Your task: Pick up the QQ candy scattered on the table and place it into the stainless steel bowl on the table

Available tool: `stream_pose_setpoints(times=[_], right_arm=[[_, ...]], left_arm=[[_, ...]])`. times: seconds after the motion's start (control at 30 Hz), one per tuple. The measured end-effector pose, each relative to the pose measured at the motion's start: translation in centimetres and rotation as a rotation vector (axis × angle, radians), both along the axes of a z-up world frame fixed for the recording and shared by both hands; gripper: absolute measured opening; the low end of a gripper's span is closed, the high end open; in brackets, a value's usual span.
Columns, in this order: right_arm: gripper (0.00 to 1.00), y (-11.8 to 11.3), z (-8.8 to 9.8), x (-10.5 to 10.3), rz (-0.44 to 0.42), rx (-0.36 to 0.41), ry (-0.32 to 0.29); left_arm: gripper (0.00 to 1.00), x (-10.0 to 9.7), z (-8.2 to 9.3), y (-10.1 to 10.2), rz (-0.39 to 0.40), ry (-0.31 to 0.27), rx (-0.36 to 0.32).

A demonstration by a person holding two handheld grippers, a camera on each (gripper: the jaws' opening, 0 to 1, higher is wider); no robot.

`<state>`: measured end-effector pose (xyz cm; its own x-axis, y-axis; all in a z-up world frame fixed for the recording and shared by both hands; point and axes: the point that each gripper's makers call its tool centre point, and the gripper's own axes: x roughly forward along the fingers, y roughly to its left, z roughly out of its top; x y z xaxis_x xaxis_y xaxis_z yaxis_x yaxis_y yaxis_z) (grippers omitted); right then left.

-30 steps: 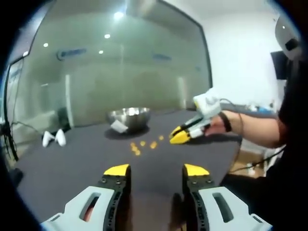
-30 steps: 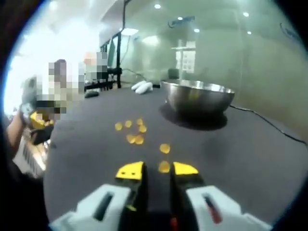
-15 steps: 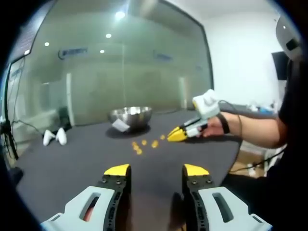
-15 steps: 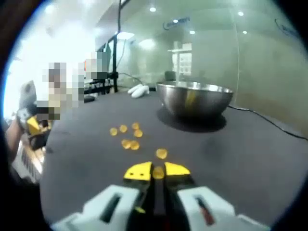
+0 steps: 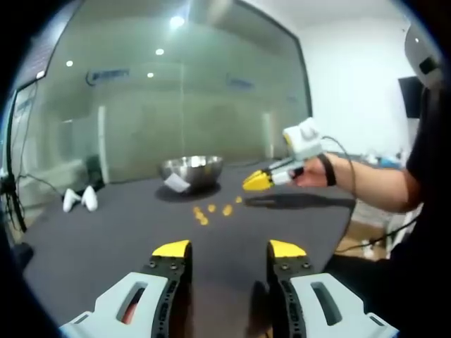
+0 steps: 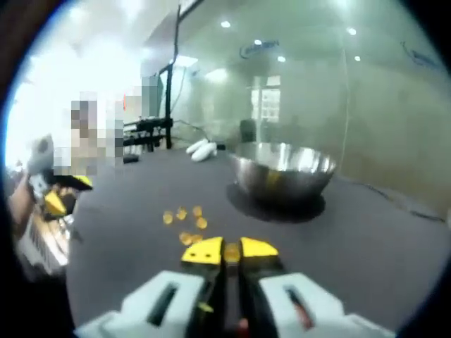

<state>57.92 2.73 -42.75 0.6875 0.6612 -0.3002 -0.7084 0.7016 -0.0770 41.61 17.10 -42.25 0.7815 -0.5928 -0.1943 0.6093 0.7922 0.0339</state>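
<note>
In the right gripper view, the right claw (image 6: 230, 251) is sitting clamped on 1 yellow QQ candy (image 6: 231, 251), which is showing as a small amber bead pinched between the yellow tips; a second ago those tips were standing apart over a candy lying on the dark surface (image 6: 366, 260), so the pick appears to be done and the piece is now being carried above the surface. Just beyond the tips, the loose QQ candies (image 6: 184, 220) are lying in a small cluster, about 5 of them, with the stainless steel bowl (image 6: 283, 171) standing farther off to the right on its own shadow. In the left gripper view, the left claw (image 5: 230, 249) is hanging apart and holding nothing, low over the surface and well short of the candies. Past it, the right claw is being held up in the air beside the cluster, pointing toward the bowl, where a second ago it was down among the candies. Judging from this, the carry to the bowl is the step in hand, and most candies are waiting to be collected.
</note>
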Motion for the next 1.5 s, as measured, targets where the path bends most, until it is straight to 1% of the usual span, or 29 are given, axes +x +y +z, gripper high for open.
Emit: stream_pose_setpoints(times=[0.07, 0.1, 0.13, 0.17, 0.23, 0.33, 0.4, 0.5, 0.63, 0.67, 0.7, 0.73, 0.77, 0.8, 0.83, 0.87, 0.9, 0.93, 0.97, 1.0, 1.07, 1.2, 1.47, 1.5], right_arm=[[0.09, 0.2, 1.0, 1.0, -0.002, -0.009, -0.030], [0.09, 0.3, 1.9, 1.9, -0.005, -0.013, -0.063], [0.09, 0.1, 2.5, 2.7, -0.025, 0.005, -0.074], [0.09, 0.0, 3.1, 3.5, -0.048, 0.038, -0.072], [0.09, 0.3, 4.4, 4.9, -0.036, 0.059, -0.102], [0.09, 0.7, 5.6, 6.8, -0.054, 0.063, -0.113], [0.09, 1.1, 6.1, 8.3, -0.064, 0.073, -0.103], [0.09, 1.4, 6.5, 9.8, -0.078, 0.100, -0.074], [0.09, 2.1, 7.0, 11.8, -0.094, 0.125, -0.059], [0.09, 2.6, 7.2, 12.0, -0.089, 0.167, -0.034], [0.09, 3.3, 7.8, 12.7, -0.062, 0.227, -0.019], [0.09, 3.9, 8.1, 12.7, -0.031, 0.239, -0.026], [0.09, 3.7, 7.9, 12.9, -0.052, 0.218, -0.029], [0.09, 3.6, 7.8, 13.4, -0.073, 0.177, -0.062], [0.11, 3.7, 7.7, 13.5, -0.075, 0.184, -0.060], [0.15, 3.6, 7.7, 13.8, -0.081, 0.202, -0.056], [0.23, 3.6, 7.5, 13.8, -0.084, 0.217, -0.033], [0.25, 3.7, 7.2, 13.8, -0.082, 0.210, -0.016], [0.24, 3.5, 6.8, 13.8, -0.090, 0.204, 0.000], [0.23, 3.2, 6.6, 13.9, -0.104, 0.197, 0.005], [0.23, 3.0, 6.6, 13.9, -0.100, 0.196, 0.010], [0.23, 3.0, 7.2, 13.4, -0.089, 0.242, 0.016], [0.25, 2.7, 7.8, 12.8, -0.085, 0.239, 0.012], [0.25, 2.7, 7.9, 12.5, -0.081, 0.251, 0.027]], left_arm=[[0.43, 0.0, 0.0, -0.1, -0.003, -0.003, -0.002], [0.43, -0.1, 0.1, -0.1, -0.003, -0.003, -0.003], [0.43, -0.1, 0.0, -0.1, -0.003, -0.003, -0.004], [0.43, -0.1, 0.0, -0.1, -0.001, -0.003, -0.004], [0.43, -0.1, -0.1, -0.1, -0.003, -0.001, -0.001], [0.43, -0.2, -0.1, -0.1, -0.006, 0.000, -0.001], [0.43, -0.2, -0.2, 0.0, -0.004, 0.003, 0.001], [0.43, -0.2, -0.2, 0.2, 0.001, 0.005, 0.000], [0.43, -0.2, -0.2, 0.4, 0.005, 0.005, 0.001], [0.43, -0.3, -0.2, 0.5, 0.007, 0.005, 0.001], [0.43, -0.3, -0.2, 0.6, 0.008, 0.007, 0.002], [0.43, -0.3, -0.3, 0.7, 0.010, 0.008, 0.001], [0.43, -0.3, -0.3, 0.8, 0.012, 0.010, -0.002], [0.43, -0.3, -0.3, 0.8, 0.013, 0.013, -0.008], [0.43, -0.3, -0.2, 0.9, 0.013, 0.013, -0.017], [0.43, -0.3, -0.1, 1.0, 0.016, 0.012, -0.023], [0.43, -0.3, 0.0, 1.1, 0.018, 0.010, -0.027], [0.43, -0.3, 0.1, 1.1, 0.020, 0.008, -0.029], [0.43, -0.2, 0.1, 1.2, 0.022, 0.007, -0.029], [0.43, -0.2, 0.1, 1.2, 0.024, 0.007, -0.029], [0.43, -0.1, 0.1, 1.2, 0.024, 0.007, -0.028], [0.43, 0.1, 0.4, 1.0, 0.026, 0.001, -0.042], [0.43, 0.1, 0.5, 0.3, 0.011, -0.002, -0.034], [0.43, 0.1, 0.5, 0.3, 0.013, -0.002, -0.033]])
